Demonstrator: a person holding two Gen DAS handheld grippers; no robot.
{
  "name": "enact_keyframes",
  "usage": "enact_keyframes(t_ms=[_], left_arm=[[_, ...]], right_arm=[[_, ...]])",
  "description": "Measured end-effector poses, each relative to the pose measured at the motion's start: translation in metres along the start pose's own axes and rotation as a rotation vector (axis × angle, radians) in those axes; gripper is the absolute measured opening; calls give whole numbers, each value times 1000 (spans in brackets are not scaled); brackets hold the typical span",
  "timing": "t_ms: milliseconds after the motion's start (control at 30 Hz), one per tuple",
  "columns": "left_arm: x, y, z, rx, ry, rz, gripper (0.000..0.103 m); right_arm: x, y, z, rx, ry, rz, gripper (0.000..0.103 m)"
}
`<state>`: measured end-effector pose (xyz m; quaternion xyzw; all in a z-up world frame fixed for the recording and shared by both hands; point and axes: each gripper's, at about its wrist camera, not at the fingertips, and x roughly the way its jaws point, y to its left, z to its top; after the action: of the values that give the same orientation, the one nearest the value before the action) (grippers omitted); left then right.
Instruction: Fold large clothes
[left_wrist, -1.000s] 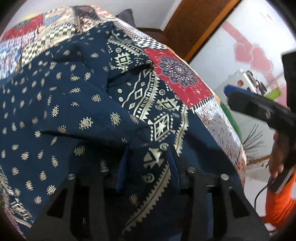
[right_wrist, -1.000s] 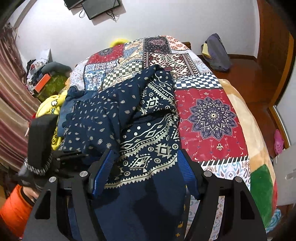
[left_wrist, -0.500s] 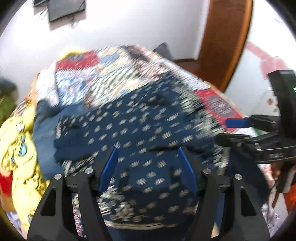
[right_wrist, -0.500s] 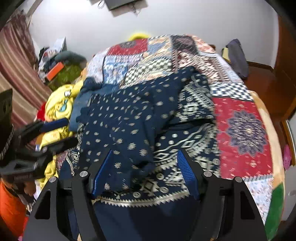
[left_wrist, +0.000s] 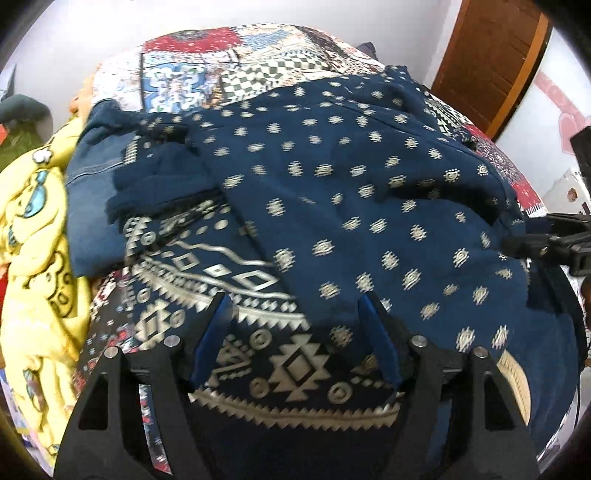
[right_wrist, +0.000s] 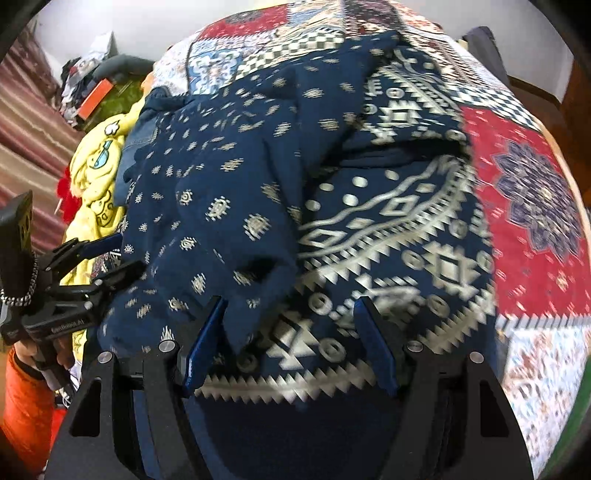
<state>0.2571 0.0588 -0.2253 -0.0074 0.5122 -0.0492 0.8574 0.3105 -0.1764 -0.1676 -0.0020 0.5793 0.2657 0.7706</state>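
1 navy dress (left_wrist: 369, 192) lies folded over on bed (right_wrist: 517, 177). 2 grippers: left gripper (left_wrist: 295, 314) jaws just opened wide, nothing gripped; right gripper (right_wrist: 288, 314) wide, empty.

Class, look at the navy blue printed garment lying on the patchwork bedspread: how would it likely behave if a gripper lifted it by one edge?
The navy blue printed garment would probably droop: it already lies in soft folds. It looks thin, so likely light. Its loose layers overlap, so one may slide off another.
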Motion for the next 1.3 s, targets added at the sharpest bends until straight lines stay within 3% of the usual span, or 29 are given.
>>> enact_keyframes(t_ms=[133, 400, 533, 767, 1033, 1100, 1233, 1300], left_arm=[[-20, 7, -11, 20, -21, 61, 70], [-73, 30, -22, 20, -81, 180, 70], [-96, 46, -27, -14, -111, 192, 72], [-94, 74, -65, -229, -36, -17, 75], [-48, 87, -113, -352, 116, -182, 75], [-38, 89, -121, -373, 141, -225, 69], [-33, 87, -131, -388, 158, -262, 53], [-34, 85, -137, -399, 166, -330, 46]], right_arm=[[-26, -6, -8, 17, -42, -11, 67], [-98, -1, -19, -70, -207, -216, 67], [-130, -8, -26, -71, -273, -268, 68], [-135, -26, -58, -2, -268, -273, 72], [-81, -43, -100, 92, -127, -187, 72], [-65, -47, -104, 127, -82, -131, 72], [-62, -47, -104, 149, -110, -88, 75], [-60, -45, -100, 150, -116, -23, 75]])
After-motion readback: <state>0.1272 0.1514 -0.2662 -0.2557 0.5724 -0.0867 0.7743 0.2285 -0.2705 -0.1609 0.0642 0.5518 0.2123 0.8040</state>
